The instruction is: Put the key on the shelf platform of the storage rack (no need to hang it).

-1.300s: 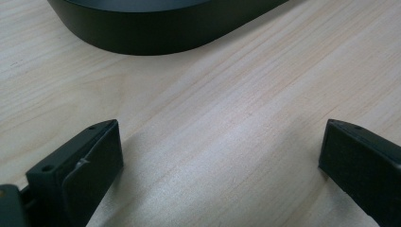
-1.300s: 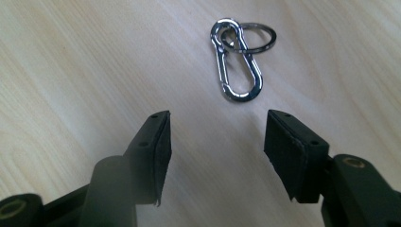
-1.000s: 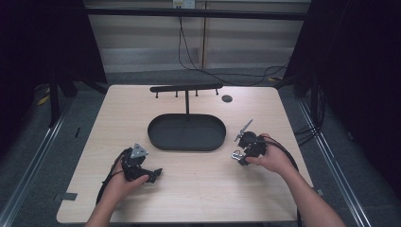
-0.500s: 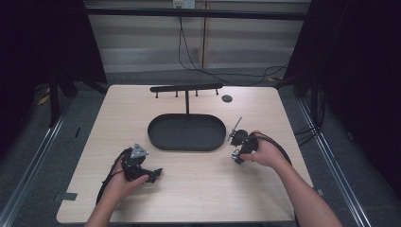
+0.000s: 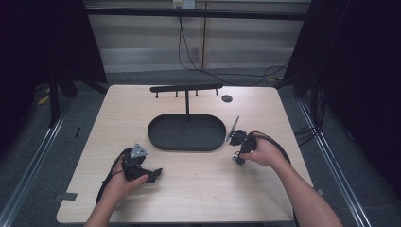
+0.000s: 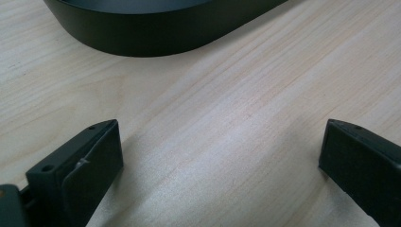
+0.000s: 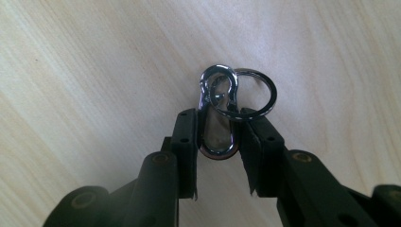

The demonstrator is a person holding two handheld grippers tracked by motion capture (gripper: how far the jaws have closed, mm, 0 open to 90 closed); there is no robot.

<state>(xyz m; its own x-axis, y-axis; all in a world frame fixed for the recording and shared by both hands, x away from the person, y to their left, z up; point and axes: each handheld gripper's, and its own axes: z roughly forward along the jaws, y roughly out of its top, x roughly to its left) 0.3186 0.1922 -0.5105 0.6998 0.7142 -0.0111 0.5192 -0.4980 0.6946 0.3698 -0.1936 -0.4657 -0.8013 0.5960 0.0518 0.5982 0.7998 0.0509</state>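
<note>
**Right gripper clamps a clip on the bench**

In the right gripper view, the right gripper (image 7: 218,137) has just been closing, and its jaws now press on both sides of a shiny metal clip (image 7: 218,111). The clip lies on the pale wooden bench (image 7: 94,71), its rounded upper end sticking out beyond the jaw tips. A ring (image 7: 255,92) is linked through that upper end and lies flat on the wood, just to the clip's right in this view.

In the high view, the right gripper (image 5: 238,142) sits just off the right end of the black oval tray (image 5: 156,137), held by the person's right hand (image 5: 262,152). The clip itself is too small to make out from there.

The left gripper (image 5: 153,174) rests low near the bench's front left, in the left hand (image 5: 124,182), well apart from the right one. In the left gripper view its jaws stand wide apart with bare wood between them, and the tray's dark wall (image 6: 156,35) curves across the top.

Behind the tray, a black T-shaped rack (image 5: 187,88) stands upright.
</note>
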